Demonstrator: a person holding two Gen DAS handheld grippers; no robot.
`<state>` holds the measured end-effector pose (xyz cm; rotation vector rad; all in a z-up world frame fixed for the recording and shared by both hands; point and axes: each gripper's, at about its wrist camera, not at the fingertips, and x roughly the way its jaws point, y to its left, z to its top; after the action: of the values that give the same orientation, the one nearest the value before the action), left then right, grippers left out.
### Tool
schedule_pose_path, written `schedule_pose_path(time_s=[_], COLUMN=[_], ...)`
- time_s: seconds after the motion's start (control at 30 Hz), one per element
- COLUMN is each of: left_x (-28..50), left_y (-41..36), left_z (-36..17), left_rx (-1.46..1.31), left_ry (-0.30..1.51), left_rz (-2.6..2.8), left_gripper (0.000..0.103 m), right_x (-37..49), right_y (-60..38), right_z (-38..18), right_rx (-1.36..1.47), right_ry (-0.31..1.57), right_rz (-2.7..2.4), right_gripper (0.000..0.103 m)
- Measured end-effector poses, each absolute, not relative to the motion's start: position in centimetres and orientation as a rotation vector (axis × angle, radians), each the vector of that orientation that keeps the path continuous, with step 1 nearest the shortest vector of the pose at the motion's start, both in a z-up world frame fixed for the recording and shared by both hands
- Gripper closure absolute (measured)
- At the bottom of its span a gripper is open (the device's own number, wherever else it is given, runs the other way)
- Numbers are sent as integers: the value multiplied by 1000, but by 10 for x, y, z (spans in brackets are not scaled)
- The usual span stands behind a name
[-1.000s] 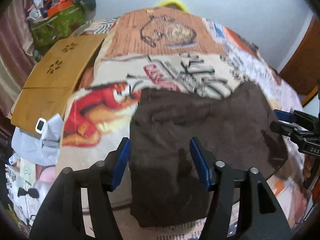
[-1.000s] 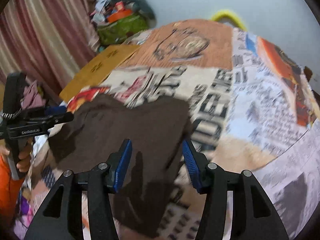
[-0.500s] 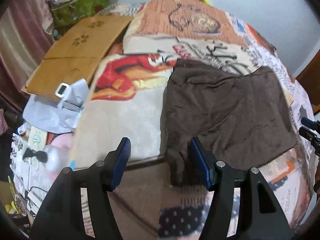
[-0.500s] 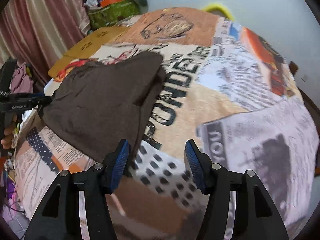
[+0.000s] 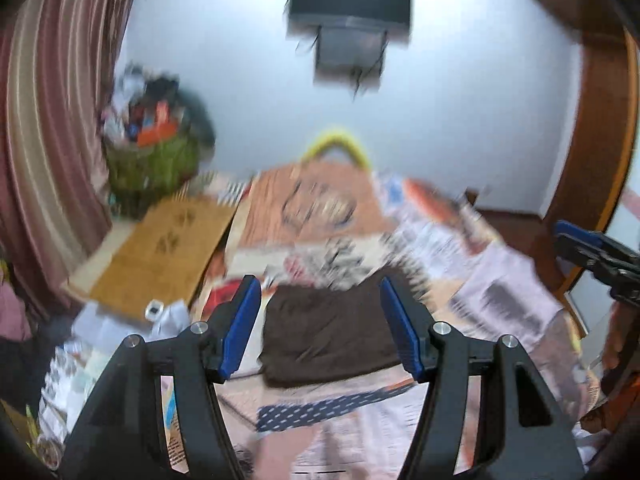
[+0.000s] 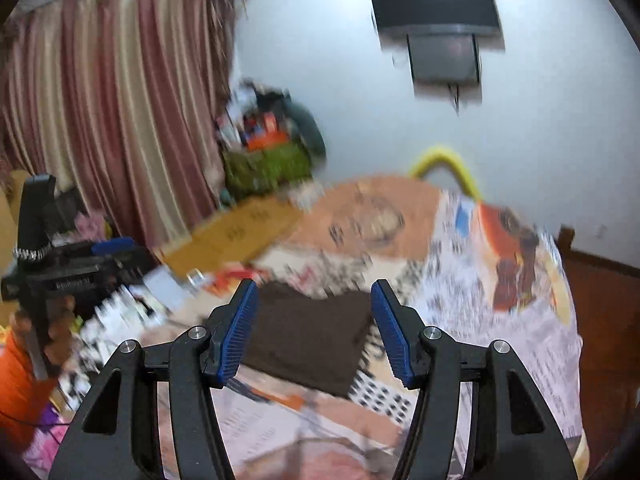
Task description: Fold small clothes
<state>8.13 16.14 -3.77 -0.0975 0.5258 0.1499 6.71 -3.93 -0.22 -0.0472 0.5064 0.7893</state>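
A folded dark brown cloth (image 5: 332,332) lies flat on the printed bedspread (image 5: 500,280); it also shows in the right wrist view (image 6: 308,340). My left gripper (image 5: 320,320) is open and empty, held well above and back from the cloth. My right gripper (image 6: 314,322) is open and empty, also raised clear of the cloth. Each gripper shows in the other's view: the right one at the far right (image 5: 592,252), the left one at the far left (image 6: 80,260). Both views are blurred by motion.
A wooden board (image 5: 160,248) lies left of the bed, with white clutter (image 5: 120,320) in front of it. A green bag of items (image 5: 152,160) stands by the striped curtain (image 6: 100,100). A wall-mounted screen (image 6: 436,4) hangs above. A yellow hoop (image 5: 336,144) sits behind the bed.
Both grippers have pulled back and tilted upward away from the brown cloth, which now looks smaller and farther off. The wall and screen have come into view. Both stay open.
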Motion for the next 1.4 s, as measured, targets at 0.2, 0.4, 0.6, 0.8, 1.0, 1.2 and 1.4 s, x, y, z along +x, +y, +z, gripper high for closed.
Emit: schedule_pose_path(time_s=[0.2,0.4,0.6,0.8,1.0,1.2,1.4], left_x=[30,-9,-33,-39,-37,-39,-37], left_y=[112,80,71,75,79,75,76], left_z=[12,22,21,21,18,14,12], left_rx=[-66,-27,-29,-59,-68,-75,-81], left_ry=[329,224,188,187,206,217,224], left_rz=[100,109,139,151,160,169,168], left_gripper=[39,33,10,0,0,0,0], right_x=[19,-13,-26,-34,-40,-41,-41], right_y=[-56,-70,-66,-61,-62,-64,-65], right_z=[36,48,44,41,44,43,42], right_rx=[40,101,74,29,18,17,16], right_ry=[352,257,226,200,191,193,197], right_rz=[815,775,708,639,625,626,628], right_gripper=[48,41,23,0,0,0,0])
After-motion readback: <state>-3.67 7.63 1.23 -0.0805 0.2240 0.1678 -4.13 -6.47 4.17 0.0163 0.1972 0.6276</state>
